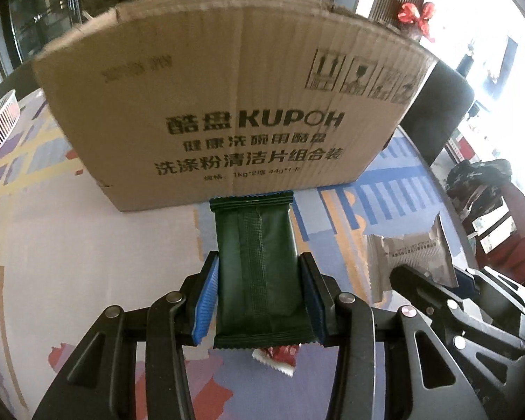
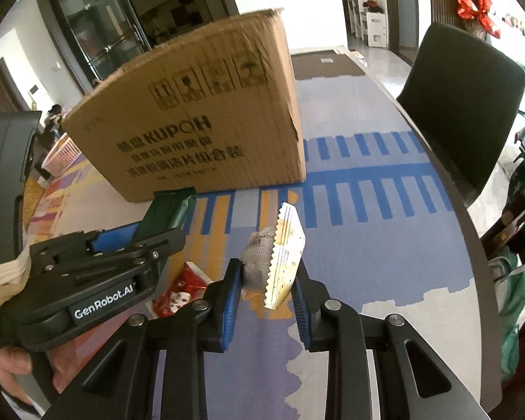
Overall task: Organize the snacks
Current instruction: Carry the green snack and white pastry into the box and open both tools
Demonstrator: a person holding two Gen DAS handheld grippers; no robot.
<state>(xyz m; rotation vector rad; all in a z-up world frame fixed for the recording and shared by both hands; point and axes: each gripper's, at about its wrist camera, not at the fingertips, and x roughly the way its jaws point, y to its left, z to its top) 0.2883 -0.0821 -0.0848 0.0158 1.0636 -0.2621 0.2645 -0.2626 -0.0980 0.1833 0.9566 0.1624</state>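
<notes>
At the far left a white basket [image 1: 0, 122] is seen at the table edge. The cardboard box [image 1: 227, 105] is stood upright on the patterned tablecloth [image 1: 70, 245], its printed side turned to the cameras; its top cannot be seen from here.

In front of the box, the left gripper [image 1: 260, 297] is clamped on a dark green pack [image 1: 257, 262], which is held lengthwise between the blue pads [image 1: 206, 297], above the cloth. The pack is judged light and soft: a thin film with crimped ends and a back seam, likely slippery and easily crushed, so it is best held across its filled middle, as here, not by the crimps.

Below it a red packet [image 2: 178, 290] is left lying on the cloth, apart from both grippers. It is judged light and crinkly, and would be taken across its width.

To the right, the right gripper [image 2: 266, 280] is closed on a silver pouch [image 2: 280, 262], held edge-on with its zigzag rim up. It appears flat, light and bendable; a hold on its body, not its rim, is advised.

A black chair [image 2: 462, 105] is stood at the table's right side.
</notes>
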